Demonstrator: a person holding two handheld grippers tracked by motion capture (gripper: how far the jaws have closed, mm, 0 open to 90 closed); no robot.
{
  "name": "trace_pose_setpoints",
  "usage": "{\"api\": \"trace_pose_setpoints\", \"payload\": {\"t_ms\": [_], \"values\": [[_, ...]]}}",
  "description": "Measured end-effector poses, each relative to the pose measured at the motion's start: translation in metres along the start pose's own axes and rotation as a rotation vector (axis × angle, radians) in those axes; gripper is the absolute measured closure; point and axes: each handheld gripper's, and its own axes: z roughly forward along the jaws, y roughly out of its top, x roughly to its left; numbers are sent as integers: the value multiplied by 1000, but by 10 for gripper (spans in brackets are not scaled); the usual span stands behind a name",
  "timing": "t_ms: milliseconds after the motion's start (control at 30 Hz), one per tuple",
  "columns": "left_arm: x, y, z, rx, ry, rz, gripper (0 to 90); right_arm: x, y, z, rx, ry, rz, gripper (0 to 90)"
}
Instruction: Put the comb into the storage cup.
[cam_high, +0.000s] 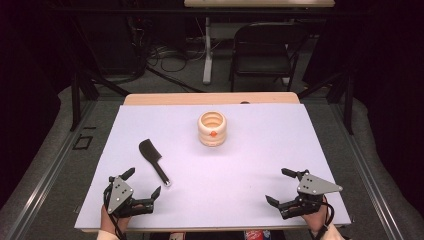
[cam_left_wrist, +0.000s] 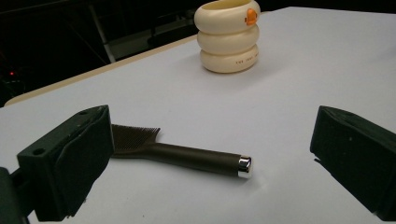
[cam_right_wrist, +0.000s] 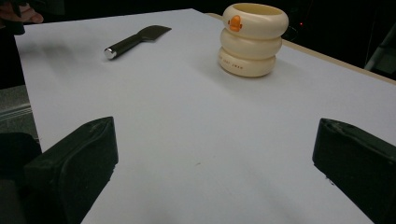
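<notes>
A: From the high view, we have the black comb (cam_high: 154, 161) lying flat on the white table (cam_high: 250, 165), just ahead and to the right of our left gripper (cam_high: 144, 186). Its long axis runs diagonally, toothed head away from us, chrome-capped handle end toward us. Our right gripper (cam_high: 277, 186) sits well apart from it, so we judge the left hand is the one to reach.

B: And the cream ribbed cup (cam_high: 212, 128) stands upright beyond, near the middle.

A: In the left gripper view, our jaws stand wide apart with nothing between the pads; the comb (cam_left_wrist: 187, 156) lies crosswise just ahead, handle cap pointing right. We'd need to turn to close across the handle.

B: Any writing?

A: The cup (cam_left_wrist: 229, 37) carries an orange mark near the rim and small lettering on its lowest ring, too small to read.

B: In the right gripper view, our jaws are likewise wide and empty. The comb (cam_right_wrist: 135, 41) lies far off at upper left, the cup (cam_right_wrist: 252, 39) ahead.
</notes>
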Motion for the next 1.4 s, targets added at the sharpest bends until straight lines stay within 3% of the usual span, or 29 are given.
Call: {"api": "trace_pose_setpoints", "payload": {"t_ms": [400, 600, 1400], "values": [[-8, 11, 7, 2, 13, -13, 0, 0, 0, 1, 4, 0, 2, 0], [-11, 20, 10, -2, 30, 2, 0, 0, 0, 1, 5, 0, 0, 0], [-8, 33, 54, 109, -4, -19, 0, -1, 0, 2, 13, 3, -3, 0]]}}
